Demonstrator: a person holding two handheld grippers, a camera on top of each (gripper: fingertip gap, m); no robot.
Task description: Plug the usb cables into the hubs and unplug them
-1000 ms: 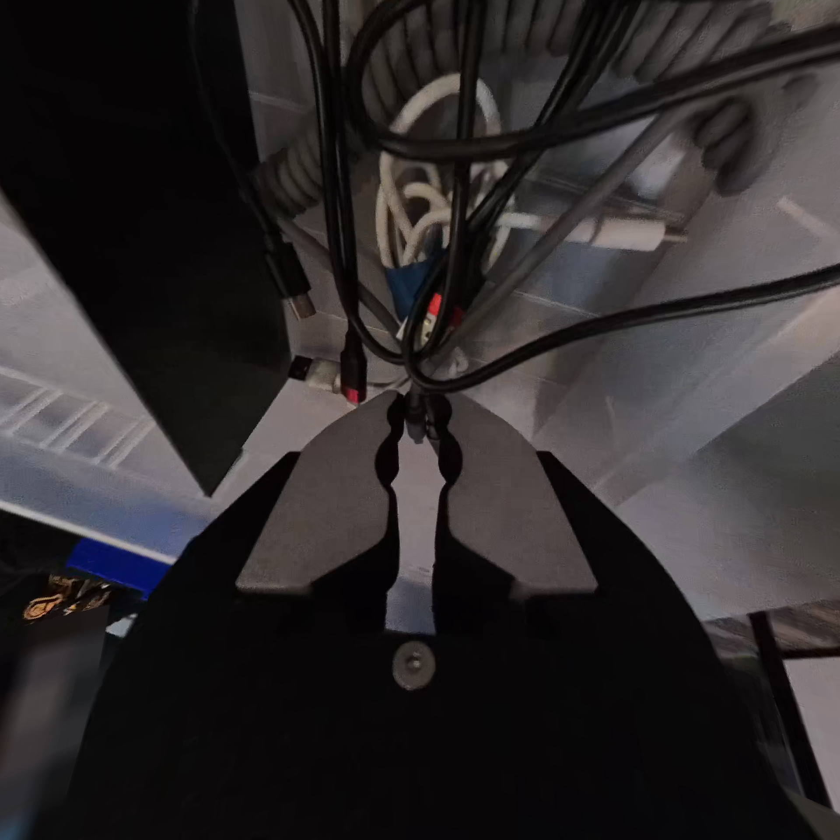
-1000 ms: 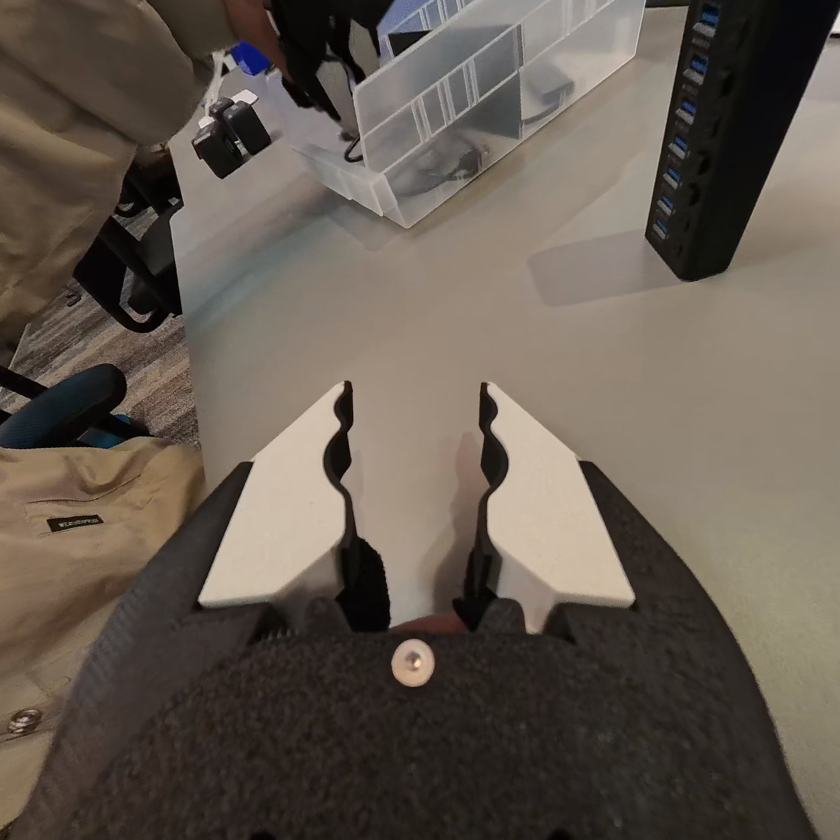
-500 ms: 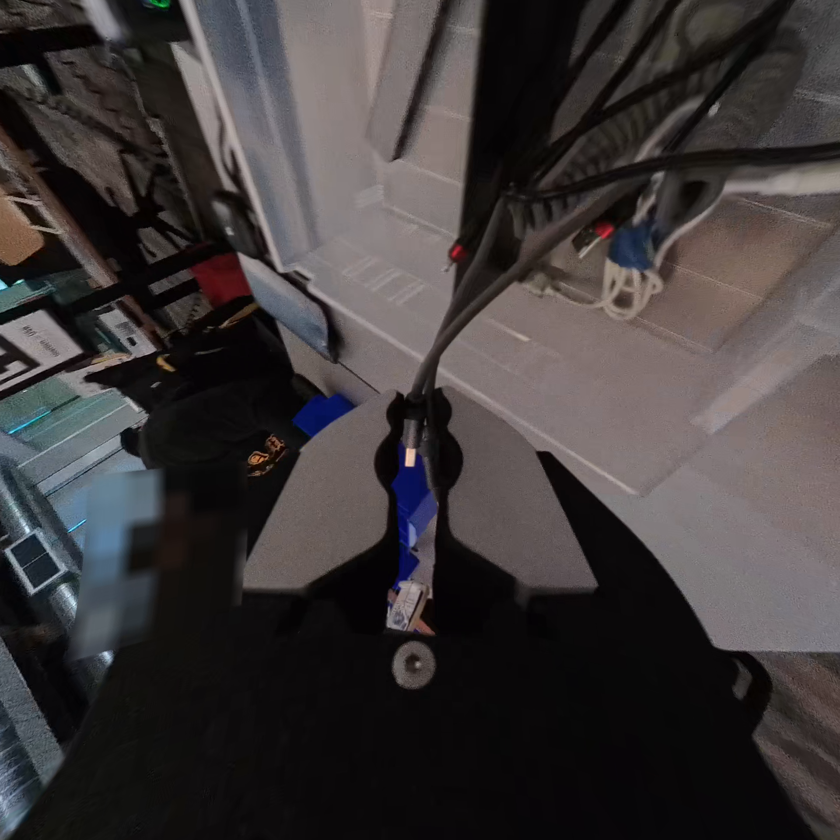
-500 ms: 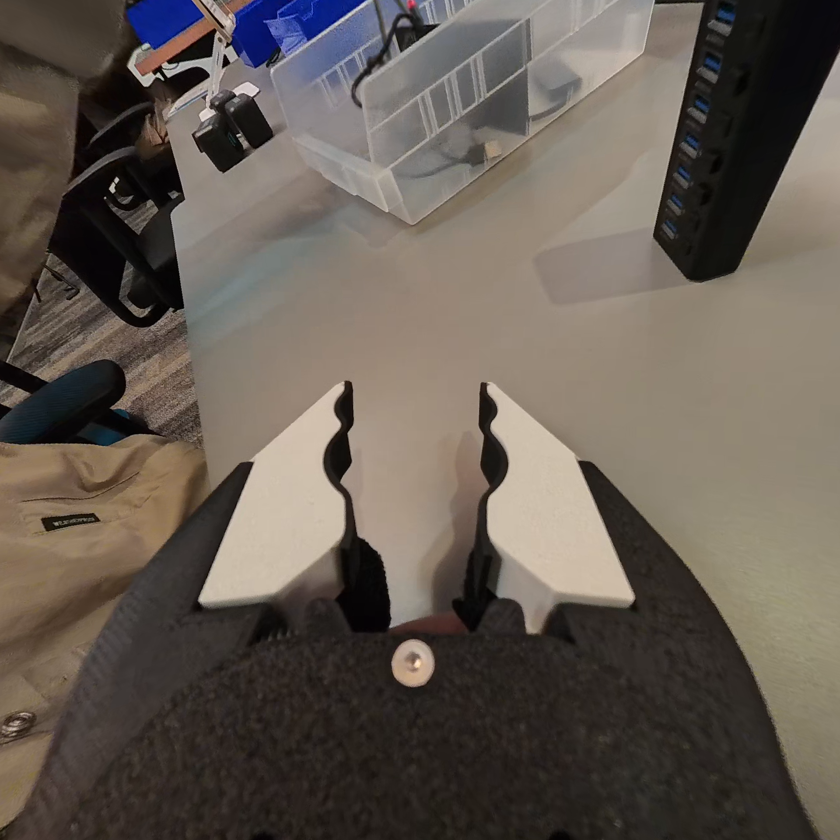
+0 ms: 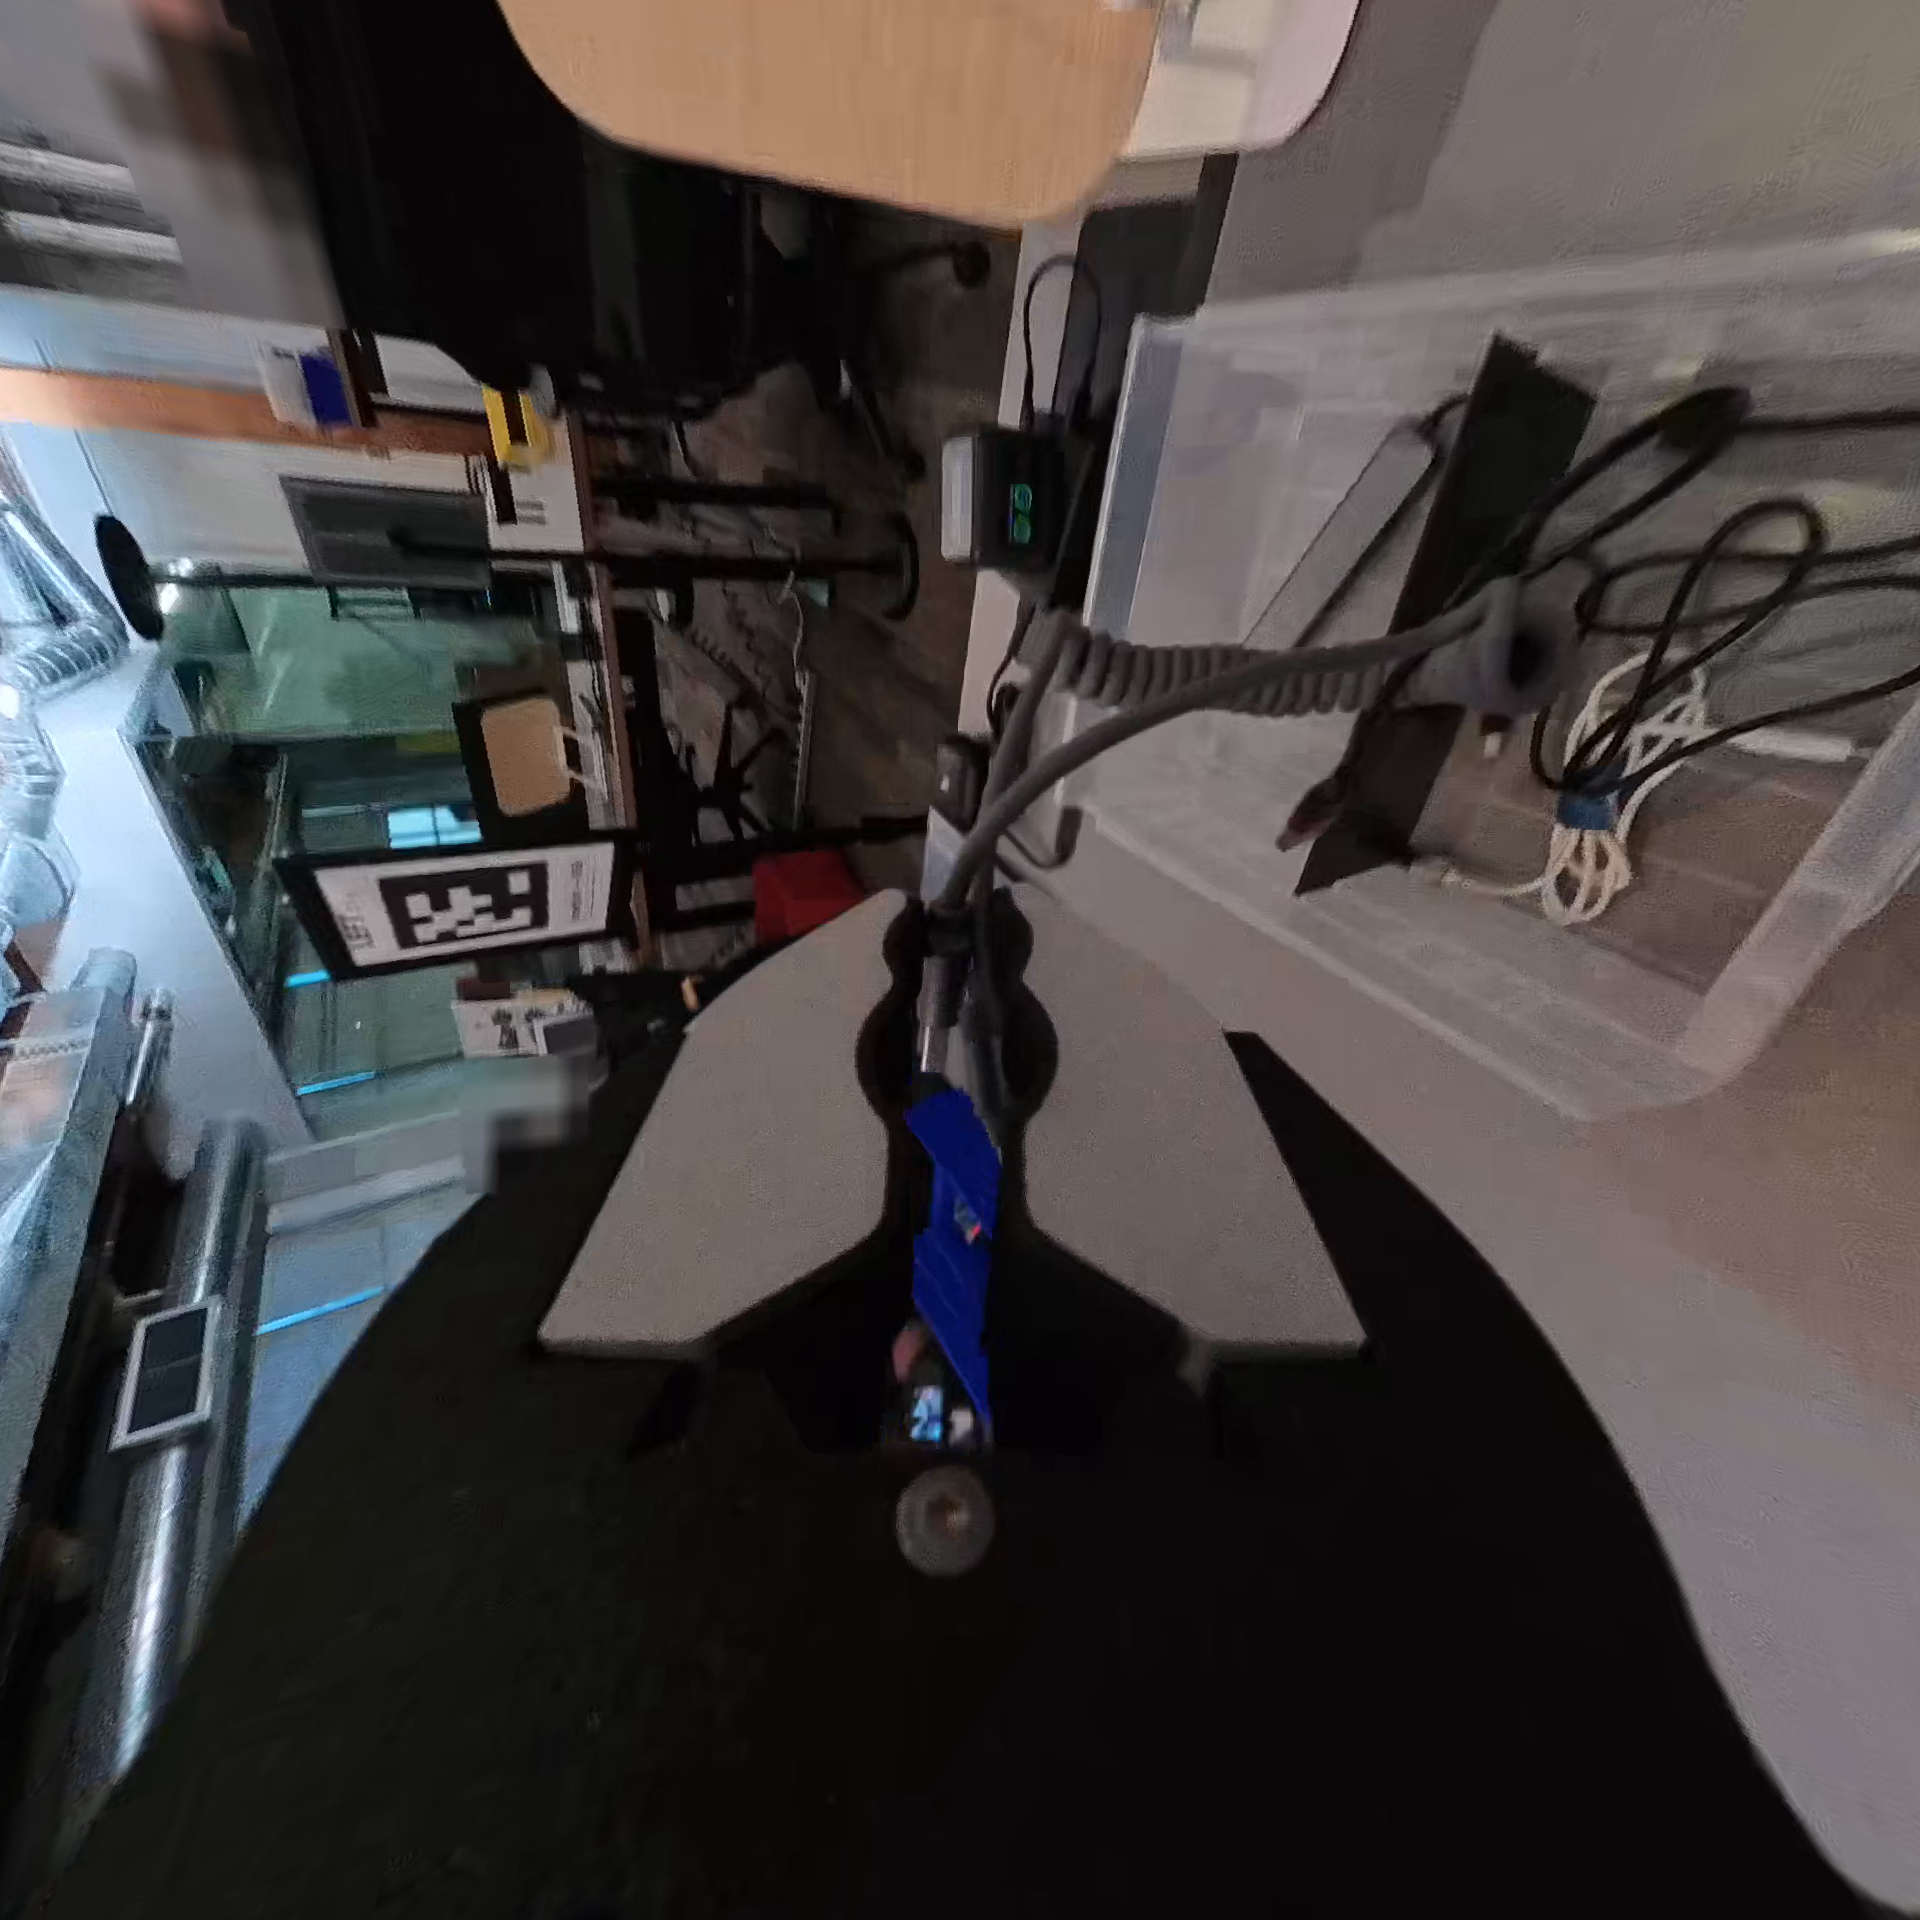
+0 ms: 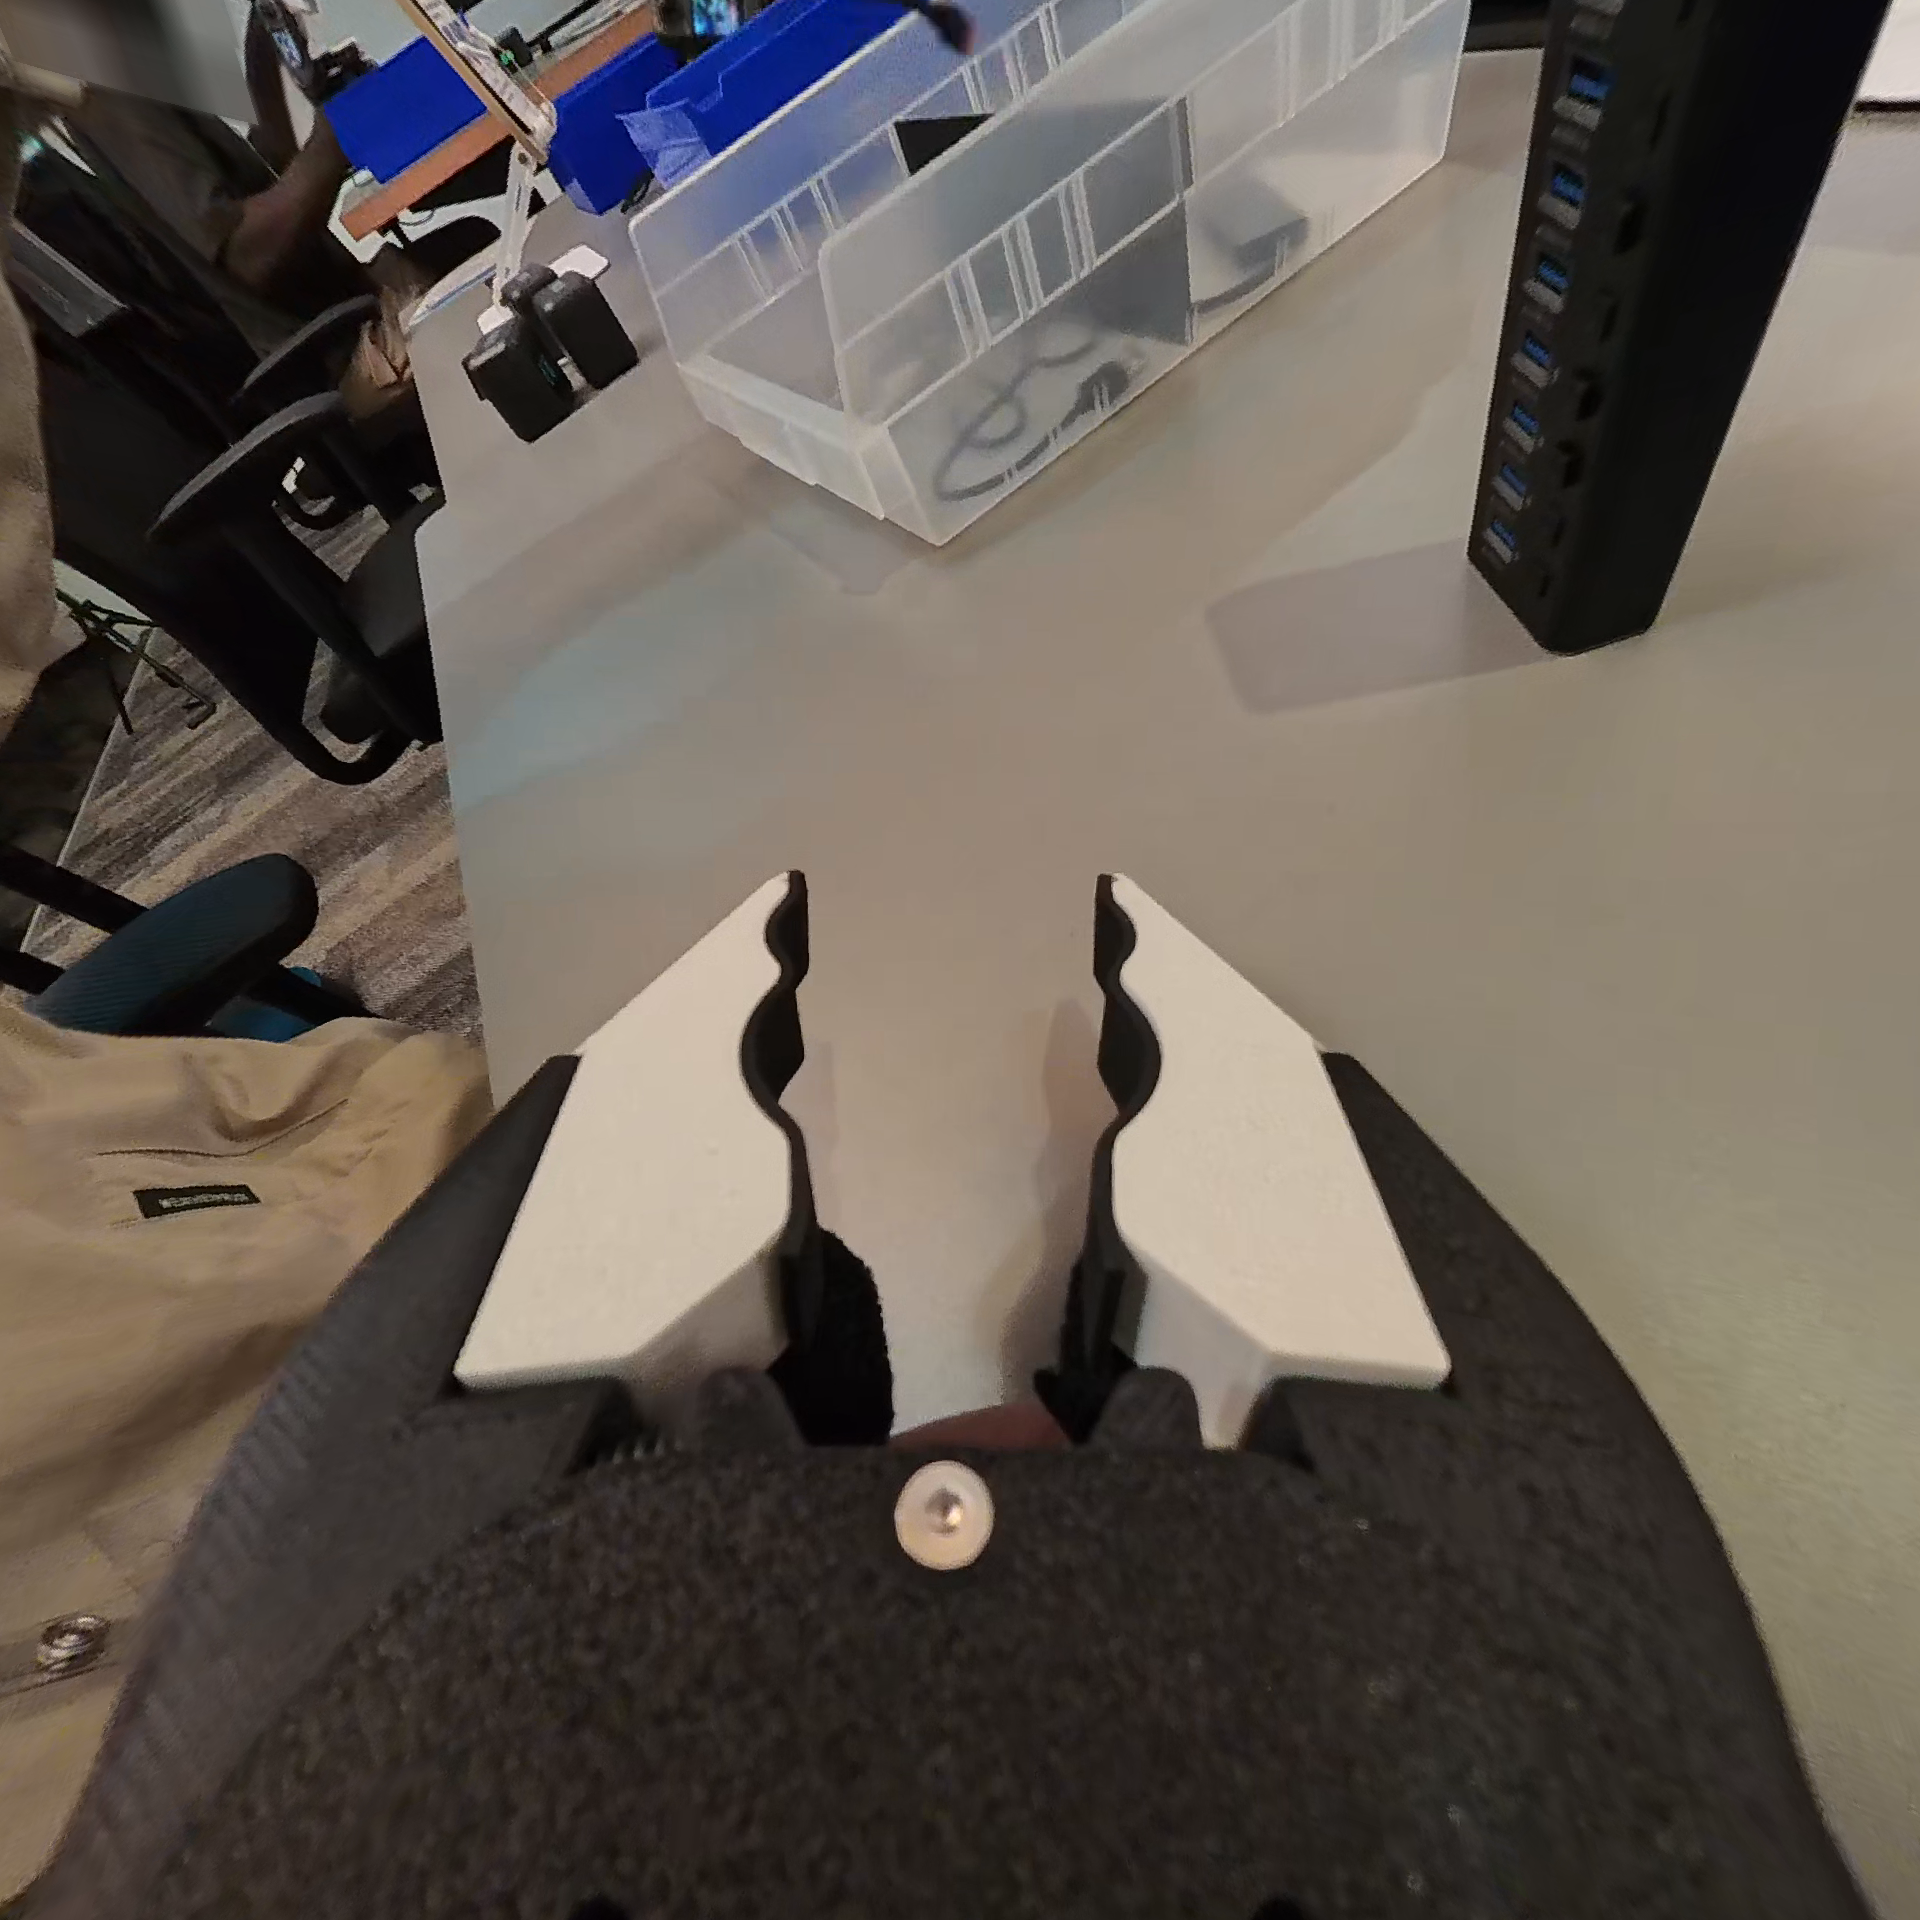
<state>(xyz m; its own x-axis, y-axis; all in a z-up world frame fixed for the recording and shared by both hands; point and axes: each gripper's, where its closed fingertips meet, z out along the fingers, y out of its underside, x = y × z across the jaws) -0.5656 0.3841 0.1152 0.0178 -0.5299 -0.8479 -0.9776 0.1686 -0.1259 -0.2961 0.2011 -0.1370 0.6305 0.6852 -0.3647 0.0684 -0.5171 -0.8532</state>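
My left gripper [image 5: 961,920] is shut on the plug end of a grey USB cable [image 5: 1049,774], lifted clear of the clear plastic bin [image 5: 1475,997]. The cable's coiled part [image 5: 1247,660] trails back into the bin, where black cables [image 5: 1704,561] and a white cable bundle [image 5: 1600,831] lie. My right gripper [image 6: 951,883] is open and empty, low over the grey table [image 6: 1039,727]. A tall black USB hub [image 6: 1621,312] with blue ports stands upright at the right. The clear bin also shows in the right wrist view [image 6: 1039,270], far ahead.
A small black camera on a mount [image 6: 545,348] sits left of the bin near the table's left edge. Office chairs [image 6: 301,488] stand beyond that edge. A beige jacket [image 6: 208,1195] lies at my lower left. Blue bins [image 6: 623,114] stand behind. Tip to tip, the grippers are about 40 centimetres apart. The tall black USB hub [image 6: 1621,312] is closer to my right gripper, around 12 centimetres from its tips; the left tips are 40 centimetres off.
My left gripper has pulled the grey cable up and out of the bin and rolled sideways. The right gripper has barely moved and stays open.
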